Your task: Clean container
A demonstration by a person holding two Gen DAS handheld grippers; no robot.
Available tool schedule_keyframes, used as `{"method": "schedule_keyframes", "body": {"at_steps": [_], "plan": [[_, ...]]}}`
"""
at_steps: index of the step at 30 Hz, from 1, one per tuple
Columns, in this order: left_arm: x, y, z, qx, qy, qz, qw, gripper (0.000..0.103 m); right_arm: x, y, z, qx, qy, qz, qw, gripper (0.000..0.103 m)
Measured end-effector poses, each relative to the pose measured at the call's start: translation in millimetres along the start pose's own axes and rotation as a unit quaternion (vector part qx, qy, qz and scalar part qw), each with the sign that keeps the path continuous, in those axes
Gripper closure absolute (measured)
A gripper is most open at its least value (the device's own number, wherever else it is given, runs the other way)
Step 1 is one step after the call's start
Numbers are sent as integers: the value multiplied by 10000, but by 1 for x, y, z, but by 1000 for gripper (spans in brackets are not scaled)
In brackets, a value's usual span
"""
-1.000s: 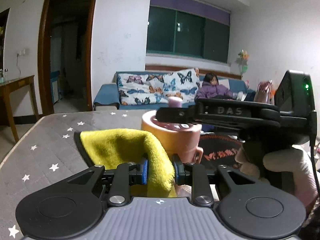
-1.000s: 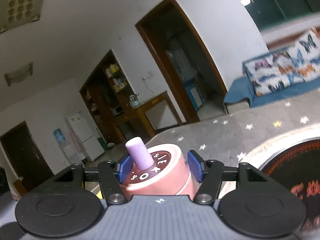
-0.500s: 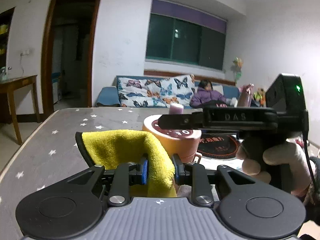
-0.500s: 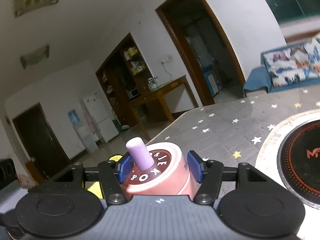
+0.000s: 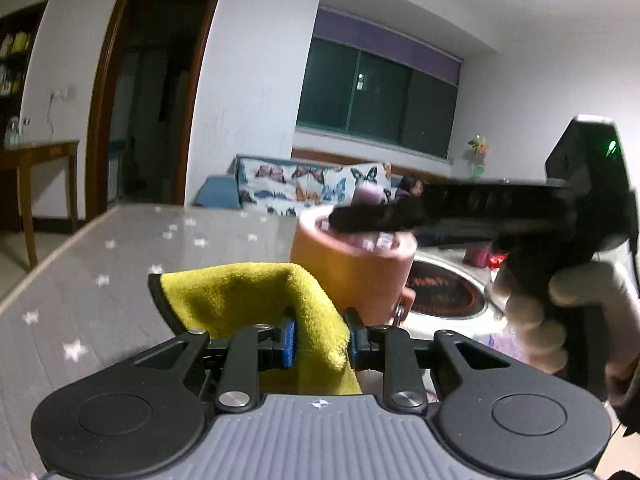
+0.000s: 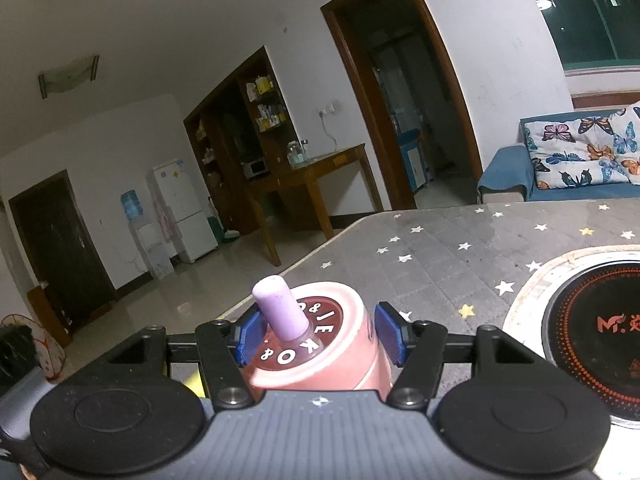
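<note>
A pink cup-shaped container [image 6: 320,356] with a brown printed lid and a purple spout [image 6: 280,308] sits between the blue pads of my right gripper [image 6: 320,340], which is shut on it. In the left wrist view the same container [image 5: 352,268] is held up just beyond the cloth, with the right gripper's black body and a gloved hand [image 5: 560,312] across its top. My left gripper [image 5: 320,342] is shut on a folded yellow cloth [image 5: 256,296], whose top bulges up close to the container's side.
A grey tablecloth with white stars [image 6: 460,240] covers the table. A round black induction hob [image 6: 600,332] is set into it at the right. Beyond are a butterfly-print sofa [image 5: 312,188] with a seated person, a wooden side table [image 6: 320,176] and doorways.
The container has come closer to the left gripper and now sits right above the cloth. The right wrist view has swung, showing more table and hob. Both grips are unchanged.
</note>
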State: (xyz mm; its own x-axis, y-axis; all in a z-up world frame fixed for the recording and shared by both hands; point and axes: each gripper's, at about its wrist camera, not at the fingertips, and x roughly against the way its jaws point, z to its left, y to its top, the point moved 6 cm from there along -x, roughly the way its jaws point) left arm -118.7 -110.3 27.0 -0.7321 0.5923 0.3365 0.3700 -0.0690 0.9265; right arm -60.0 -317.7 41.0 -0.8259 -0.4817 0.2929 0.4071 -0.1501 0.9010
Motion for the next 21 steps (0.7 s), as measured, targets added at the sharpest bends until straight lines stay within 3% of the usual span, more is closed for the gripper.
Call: {"method": "schedule_keyframes", "body": {"at_steps": [8,11,14,21], "plan": [[-5,-7,11,96,37,111,9999,77,20,15,4,94,-41,-115,9999,41],[-4,-8,16,116,63,102,9999,77,30,18,-7,170,-299,-123,9993,40],[-2,-8,16,114,121,94,9998,76,39,22,-19,246,-557,-132,9981,31],[-1,-10,24,235,126,86,9996,74,49,21,-53,327,-1172,-13,9926,30]]}}
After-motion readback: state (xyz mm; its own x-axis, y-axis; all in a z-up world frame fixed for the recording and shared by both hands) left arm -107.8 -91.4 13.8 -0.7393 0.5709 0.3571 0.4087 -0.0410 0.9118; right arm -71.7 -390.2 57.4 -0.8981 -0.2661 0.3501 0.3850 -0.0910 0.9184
